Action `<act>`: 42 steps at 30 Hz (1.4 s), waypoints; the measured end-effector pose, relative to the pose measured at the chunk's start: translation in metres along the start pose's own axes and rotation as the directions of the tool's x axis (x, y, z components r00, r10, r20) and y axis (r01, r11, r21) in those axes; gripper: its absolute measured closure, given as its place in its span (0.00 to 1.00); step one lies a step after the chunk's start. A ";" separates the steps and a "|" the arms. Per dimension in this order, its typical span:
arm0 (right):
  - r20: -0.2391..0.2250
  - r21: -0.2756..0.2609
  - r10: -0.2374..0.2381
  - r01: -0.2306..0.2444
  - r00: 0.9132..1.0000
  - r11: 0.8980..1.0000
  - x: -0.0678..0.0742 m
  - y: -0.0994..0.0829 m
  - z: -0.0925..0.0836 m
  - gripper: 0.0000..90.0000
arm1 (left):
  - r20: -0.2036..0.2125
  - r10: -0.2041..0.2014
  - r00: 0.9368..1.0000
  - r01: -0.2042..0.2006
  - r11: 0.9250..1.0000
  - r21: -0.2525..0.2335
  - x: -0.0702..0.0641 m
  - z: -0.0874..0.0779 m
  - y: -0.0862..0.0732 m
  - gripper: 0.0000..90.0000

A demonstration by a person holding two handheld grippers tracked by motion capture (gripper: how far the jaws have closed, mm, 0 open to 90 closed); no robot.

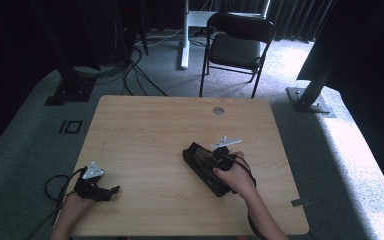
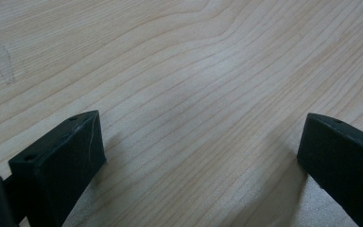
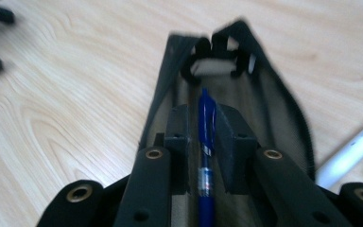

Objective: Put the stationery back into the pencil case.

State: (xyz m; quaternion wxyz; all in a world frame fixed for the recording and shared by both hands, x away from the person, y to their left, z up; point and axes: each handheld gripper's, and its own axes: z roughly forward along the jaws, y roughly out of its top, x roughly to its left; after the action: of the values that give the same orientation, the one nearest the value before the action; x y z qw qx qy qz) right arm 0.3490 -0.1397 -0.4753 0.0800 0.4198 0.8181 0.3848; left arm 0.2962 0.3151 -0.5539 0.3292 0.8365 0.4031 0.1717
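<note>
A black mesh pencil case (image 1: 197, 159) lies open on the wooden table (image 1: 150, 130), right of centre. My right gripper (image 1: 216, 162) hovers over it, held by a hand. In the right gripper view a blue pen (image 3: 206, 142) runs lengthwise between the jaws, tip toward the far end of the case (image 3: 274, 109); the right gripper (image 3: 207, 120) is shut on it. My left gripper (image 1: 111, 192) rests near the table's front left corner. Its jaws stand wide apart over bare wood, so the left gripper (image 2: 201, 137) is open and holds nothing.
A pale strip (image 3: 352, 144) lies on the table beside the case. A round grommet (image 1: 218, 110) sits near the table's far edge. Behind the table stand a black folding chair (image 1: 237, 42) and floor cables (image 1: 130, 70).
</note>
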 end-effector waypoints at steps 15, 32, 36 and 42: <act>0.220 -0.151 0.191 -0.160 0.957 0.976 -0.071 -0.004 -0.023 0.74 | 0.000 0.000 1.000 0.000 1.000 0.000 0.000 0.000 0.000 0.02; 0.303 -0.076 0.284 -0.274 0.910 0.959 -0.100 -0.026 0.029 0.66 | 0.000 0.000 1.000 0.000 1.000 0.000 0.000 0.000 0.000 0.02; 0.320 -0.049 0.280 -0.279 0.905 0.959 -0.102 -0.028 0.034 0.72 | 0.000 0.000 1.000 0.000 1.000 0.000 0.000 0.000 0.000 0.02; 0.324 -0.038 0.287 -0.290 0.901 0.956 -0.102 -0.027 0.027 0.76 | 0.000 0.000 1.000 0.000 1.000 0.000 0.000 0.000 0.000 0.02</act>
State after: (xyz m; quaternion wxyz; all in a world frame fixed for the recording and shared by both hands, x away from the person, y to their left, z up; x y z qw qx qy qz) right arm 0.4090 -0.2101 -0.5320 0.1541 0.5945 0.7245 0.3131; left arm 0.2962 0.3151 -0.5539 0.3293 0.8364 0.4031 0.1717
